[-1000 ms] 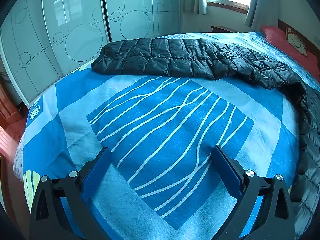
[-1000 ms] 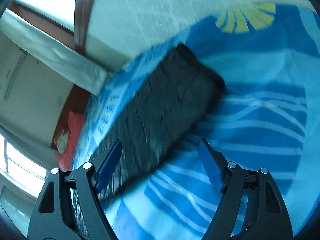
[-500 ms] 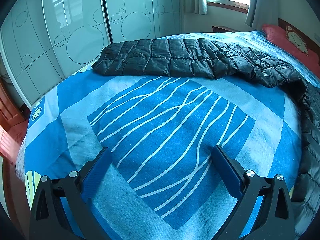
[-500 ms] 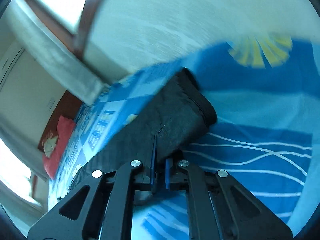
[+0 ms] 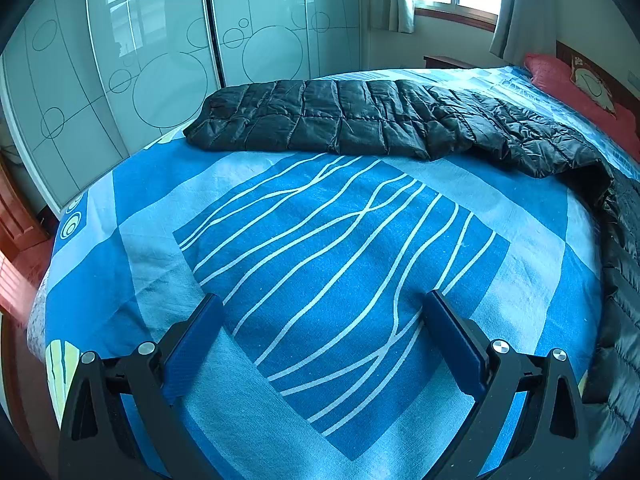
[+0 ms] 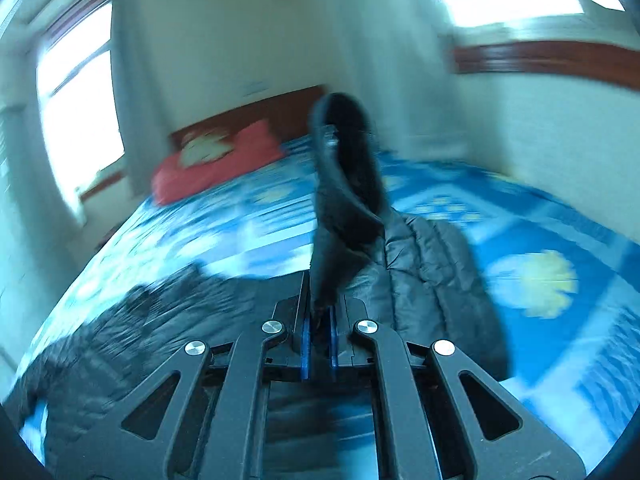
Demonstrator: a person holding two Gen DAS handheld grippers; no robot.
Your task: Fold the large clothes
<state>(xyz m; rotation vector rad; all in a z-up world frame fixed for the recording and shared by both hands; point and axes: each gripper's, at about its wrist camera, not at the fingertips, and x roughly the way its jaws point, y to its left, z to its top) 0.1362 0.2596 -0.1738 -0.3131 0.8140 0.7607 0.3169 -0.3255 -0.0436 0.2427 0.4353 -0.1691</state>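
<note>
Black padded jacket lies mostly unfolded on the bed; right tool pinches its edge, left tool spread empty.

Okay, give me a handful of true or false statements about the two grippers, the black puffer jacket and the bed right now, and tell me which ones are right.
1. The right gripper is shut on a strip of the black puffer jacket. True.
2. The left gripper is clamped on the jacket's sleeve. False: its jaws stand open over the blue patterned bedspread, with nothing between them.
3. A red pillow lies at the head of the bed. True.
4. The jacket is white. False: it is black and quilted.
5. The gripped part of the jacket lies flat on the bed. False: it stands up above the bedspread from the right gripper's closed jaws.
</note>
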